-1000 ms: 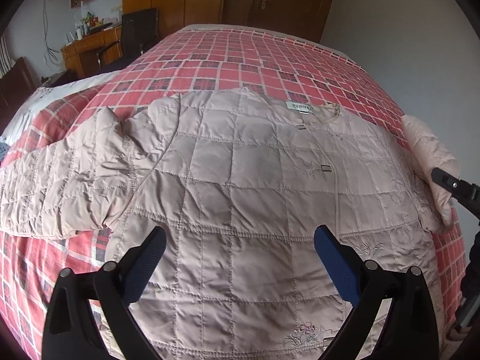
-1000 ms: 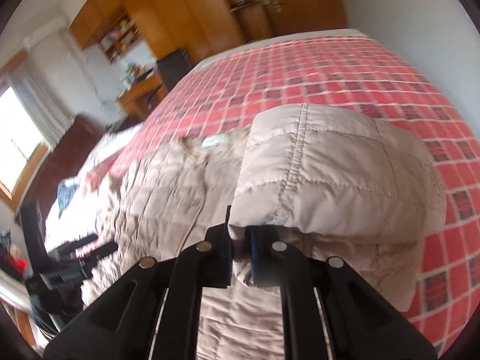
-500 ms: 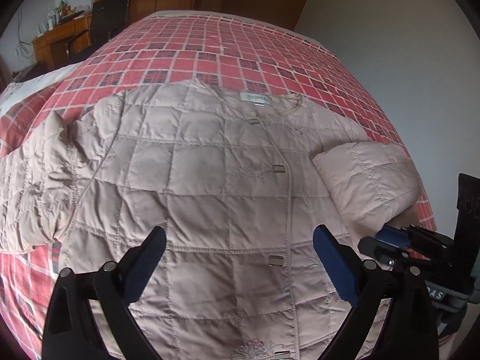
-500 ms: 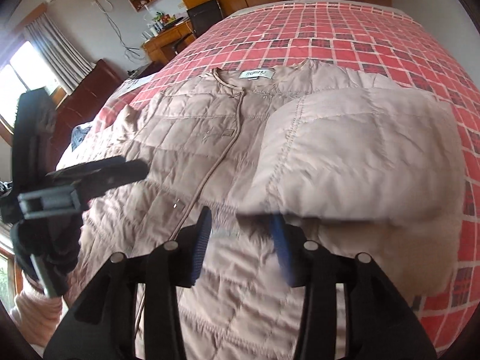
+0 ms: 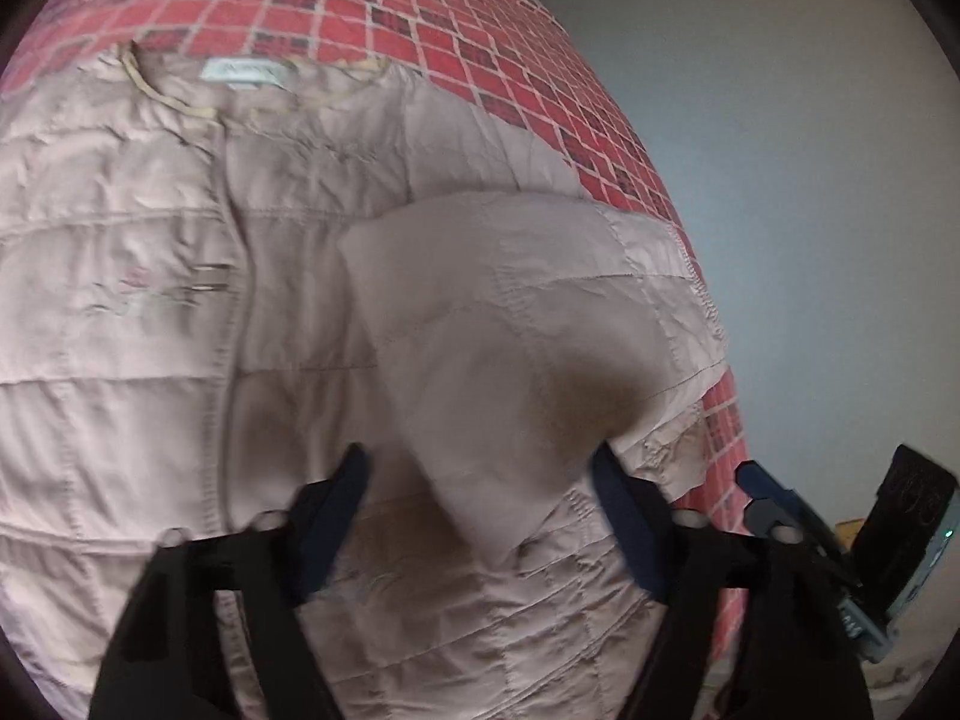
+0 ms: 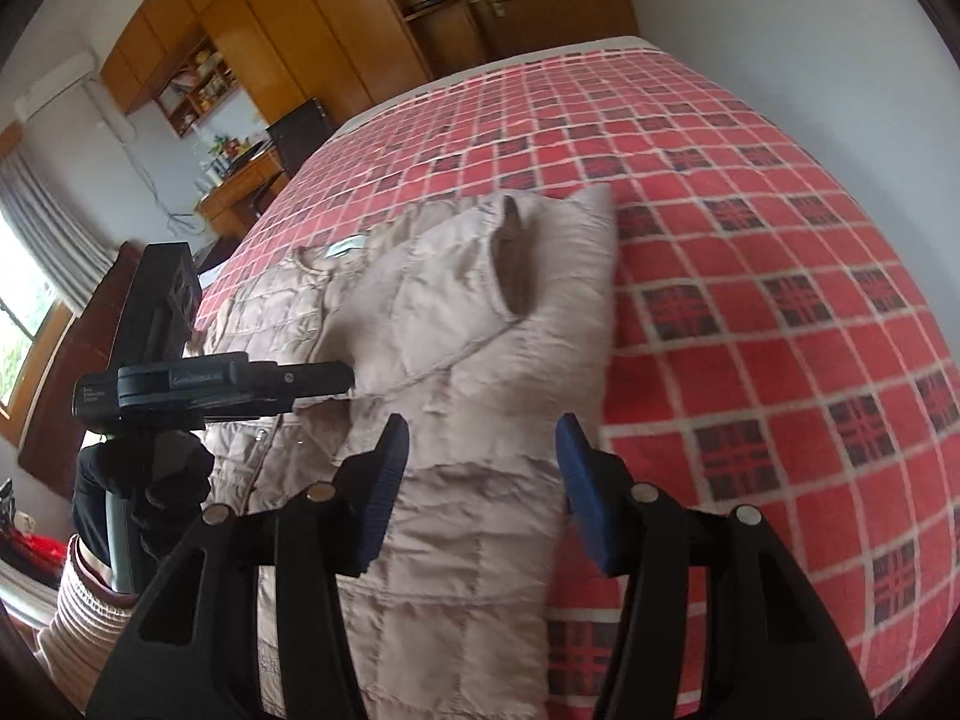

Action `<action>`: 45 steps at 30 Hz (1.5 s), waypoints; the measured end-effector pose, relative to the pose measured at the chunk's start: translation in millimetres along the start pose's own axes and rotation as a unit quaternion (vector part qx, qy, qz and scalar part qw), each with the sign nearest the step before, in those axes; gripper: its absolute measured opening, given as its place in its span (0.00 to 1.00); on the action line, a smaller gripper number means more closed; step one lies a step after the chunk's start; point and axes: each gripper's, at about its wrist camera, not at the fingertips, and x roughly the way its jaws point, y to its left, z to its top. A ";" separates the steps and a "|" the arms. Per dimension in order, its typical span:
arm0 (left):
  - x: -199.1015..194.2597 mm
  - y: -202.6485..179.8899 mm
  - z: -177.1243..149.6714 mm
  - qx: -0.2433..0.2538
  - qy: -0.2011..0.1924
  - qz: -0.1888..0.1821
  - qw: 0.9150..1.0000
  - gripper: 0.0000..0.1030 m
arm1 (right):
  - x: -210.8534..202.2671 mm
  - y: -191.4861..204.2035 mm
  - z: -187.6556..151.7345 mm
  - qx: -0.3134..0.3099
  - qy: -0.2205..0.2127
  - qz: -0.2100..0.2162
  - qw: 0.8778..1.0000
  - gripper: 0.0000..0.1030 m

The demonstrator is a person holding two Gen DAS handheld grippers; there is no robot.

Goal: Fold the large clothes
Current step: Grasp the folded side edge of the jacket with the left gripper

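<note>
While jaws gape: one jacket [image 5: 180, 360] | one bedspread [image 6: 750, 300] | two grippers, left gripper [image 5: 480, 516], right gripper [image 6: 483, 468]

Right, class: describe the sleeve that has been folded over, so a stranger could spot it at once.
Find the bed with the red checked cover; a beige quilted jacket lies spread on it. The folded sleeve is the thick flap lying over the jacket's front near the bed's edge. Its dark open cuff sets it apart.

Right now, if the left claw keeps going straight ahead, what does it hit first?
Most likely the folded-over sleeve of the beige quilted jacket: it lies right between the open left claw fingers, though blur makes depth uncertain.
</note>
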 end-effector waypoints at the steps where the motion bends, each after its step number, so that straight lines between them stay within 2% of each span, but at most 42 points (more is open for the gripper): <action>1: 4.5 -1.2 1.9 -0.003 0.004 -0.006 1.000 0.41 | 0.5 -2.4 -0.5 0.004 0.000 -0.003 1.000 0.50; 2: 6.4 -3.7 2.8 -0.001 0.002 -0.001 1.000 0.34 | 1.5 -4.8 -0.1 0.008 0.000 -0.005 1.000 0.50; 3: 5.4 -6.4 3.7 0.005 -0.005 0.008 1.000 0.23 | 2.1 -6.7 0.2 0.012 -0.001 -0.004 1.000 0.50; 4: 2.9 -9.1 4.9 0.012 -0.015 0.013 1.000 0.17 | 2.4 -6.9 2.3 0.015 -0.001 -0.003 1.000 0.50; 7: -23.1 -12.2 5.7 0.030 -0.057 0.010 0.998 0.14 | 9.0 -5.7 10.7 0.019 0.000 0.000 1.000 0.50; 10: -53.0 -10.0 5.8 0.058 -0.094 0.025 0.994 0.14 | 18.8 -1.8 22.0 0.016 0.009 0.016 1.000 0.46; 15: -74.1 24.9 9.8 0.039 -0.108 0.055 0.992 0.15 | 50.9 11.8 41.4 0.009 0.036 0.057 0.998 0.44; 18: -73.2 50.8 13.6 0.015 -0.102 0.070 0.992 0.15 | 78.7 22.0 45.9 0.001 0.064 0.049 0.997 0.42; 20: -67.3 67.5 14.8 0.002 -0.097 0.078 0.992 0.16 | 97.7 26.5 45.7 -0.005 0.084 0.038 0.996 0.41; 23: -77.2 93.0 8.3 -0.018 -0.092 0.063 0.994 0.24 | 118.9 30.5 40.6 -0.013 0.106 0.018 0.994 0.41; 25: -82.6 99.1 3.9 -0.023 -0.095 0.058 0.994 0.36 | 127.4 30.7 37.9 -0.017 0.112 0.010 0.994 0.42; 26: -85.9 100.3 2.7 -0.024 -0.097 0.058 0.993 0.37 | 129.3 30.2 38.2 -0.019 0.112 0.010 0.993 0.42; 27: -89.6 100.8 0.7 -0.025 -0.099 0.060 0.993 0.42 | 130.5 29.5 38.7 -0.021 0.113 0.009 0.993 0.42; 28: -95.0 100.0 -1.8 -0.026 -0.102 0.072 0.992 0.49 | 129.3 29.8 39.3 -0.022 0.113 0.009 0.993 0.42; 29: -102.0 97.7 -3.8 -0.025 -0.108 0.084 0.990 0.51 | 126.6 29.2 39.8 -0.021 0.112 0.011 0.993 0.41; 32: -127.1 78.9 -10.5 -0.001 -0.144 0.118 0.983 0.58 | 110.3 29.1 43.3 -0.017 0.096 0.020 0.995 0.41; 33: -130.5 72.5 -10.5 0.015 -0.158 0.134 0.978 0.64 | 103.2 29.8 43.9 -0.016 0.088 0.022 0.996 0.41; 36: -129.9 34.6 -15.3 0.085 -0.177 0.185 0.963 0.68 | 93.3 33.2 48.5 -0.014 0.078 0.027 0.996 0.41; 39: -102.7 -8.9 -14.0 0.165 -0.166 0.233 0.944 0.73 | 95.2 38.4 47.0 -0.017 0.086 0.020 0.996 0.41; 41: -73.9 -27.2 -8.7 0.209 -0.140 0.267 0.930 0.76 | 99.1 37.4 44.6 -0.012 0.093 0.014 0.995 0.41; 42: -60.5 -33.1 -5.6 0.220 -0.129 0.280 0.925 0.75 | 101.0 37.3 44.7 -0.006 0.097 0.014 0.995 0.41; 44: -38.8 -37.9 2.3 0.225 -0.112 0.296 0.922 0.75 | 103.0 31.9 43.8 0.005 0.102 0.018 0.995 0.41; 45: -30.3 -36.3 7.2 0.220 -0.105 0.305 0.921 0.70 | 103.4 30.5 43.4 0.008 0.103 0.018 0.994 0.40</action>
